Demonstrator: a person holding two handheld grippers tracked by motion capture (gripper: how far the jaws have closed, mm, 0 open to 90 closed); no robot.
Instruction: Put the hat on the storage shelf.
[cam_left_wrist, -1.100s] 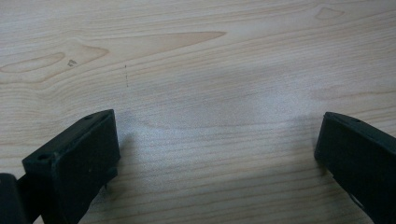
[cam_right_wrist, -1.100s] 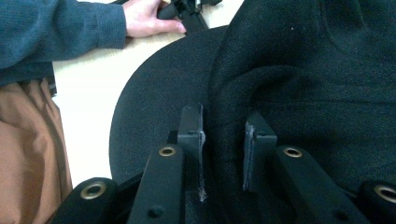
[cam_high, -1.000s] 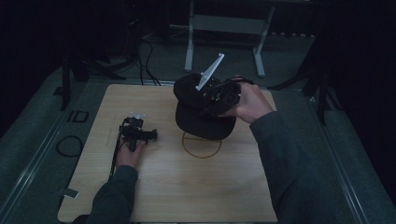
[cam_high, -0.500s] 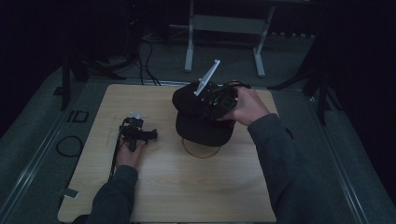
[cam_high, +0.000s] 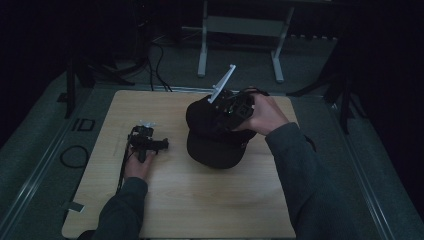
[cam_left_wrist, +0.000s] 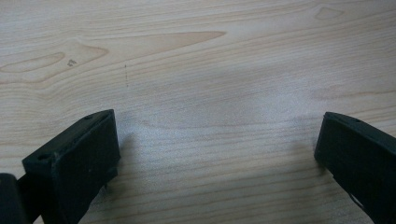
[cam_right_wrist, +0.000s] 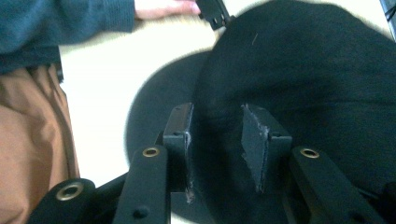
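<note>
A black cap (cam_high: 215, 142) lies on the wooden table (cam_high: 200, 200), right of the middle, brim toward the person. My right gripper (cam_high: 227, 112) is over its crown, grey plate (cam_high: 222, 84) sticking up. In the right gripper view its jaws (cam_right_wrist: 215, 116) have just been opening; a fold of the cap's (cam_right_wrist: 317, 70) fabric sits in the gap, and the pads stand clear of it. My left gripper (cam_high: 159, 145) rests on the table at the left under a hand. Its jaws (cam_left_wrist: 219, 135) are wide apart with bare wood between them.
Beyond the table's far edge stand a metal frame's legs (cam_high: 240, 30) and cables (cam_high: 160, 55) on the dark floor. A cable loop (cam_high: 75, 156) lies left of the table. The right gripper view shows the other hand (cam_right_wrist: 163, 7) and a sleeve (cam_right_wrist: 60, 23).
The cap came down from above the table and now lies on it, covering a ring-shaped mark seen earlier. The right hand sank with it. The left gripper has not moved.
</note>
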